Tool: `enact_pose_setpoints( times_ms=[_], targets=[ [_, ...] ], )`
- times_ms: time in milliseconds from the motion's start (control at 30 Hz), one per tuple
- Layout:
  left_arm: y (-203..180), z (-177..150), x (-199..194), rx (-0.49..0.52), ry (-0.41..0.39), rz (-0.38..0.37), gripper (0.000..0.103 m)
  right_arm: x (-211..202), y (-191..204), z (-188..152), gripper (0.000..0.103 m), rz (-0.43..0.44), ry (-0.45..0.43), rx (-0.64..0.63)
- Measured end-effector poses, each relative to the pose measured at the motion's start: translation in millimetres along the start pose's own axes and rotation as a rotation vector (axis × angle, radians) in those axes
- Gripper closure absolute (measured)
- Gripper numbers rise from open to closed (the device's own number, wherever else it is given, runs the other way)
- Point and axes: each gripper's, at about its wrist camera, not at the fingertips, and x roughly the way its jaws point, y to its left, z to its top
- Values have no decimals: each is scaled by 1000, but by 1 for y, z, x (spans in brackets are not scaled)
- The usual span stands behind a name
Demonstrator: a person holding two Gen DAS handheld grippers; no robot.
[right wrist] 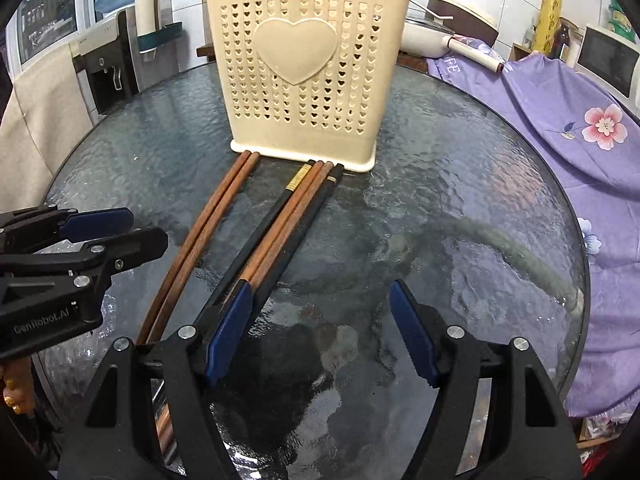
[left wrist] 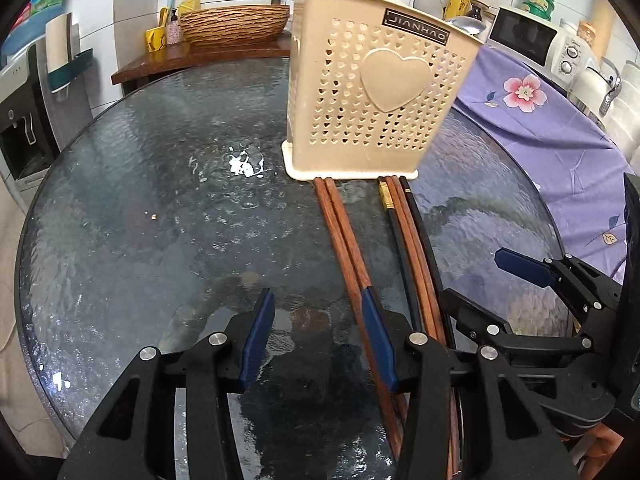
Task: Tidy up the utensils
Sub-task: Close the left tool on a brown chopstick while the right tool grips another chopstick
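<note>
While chopsticks lie on bench | left gripper wide, right gripper wide, both empty | advice: pinch one pair mid-shaft, drop upright into holder.

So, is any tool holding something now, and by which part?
Nothing is held. Left tool and right tool are open; the chopsticks lie on the glass table.
</note>
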Motion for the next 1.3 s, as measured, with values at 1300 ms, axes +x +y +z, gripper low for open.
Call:
enact_pose_setpoints(
  times_ms=[1300],
  targets=[
    [-3, 33, 37, 59, 61, 49, 68, 35, -17, 37, 51, 9, 67, 48]
  ],
)
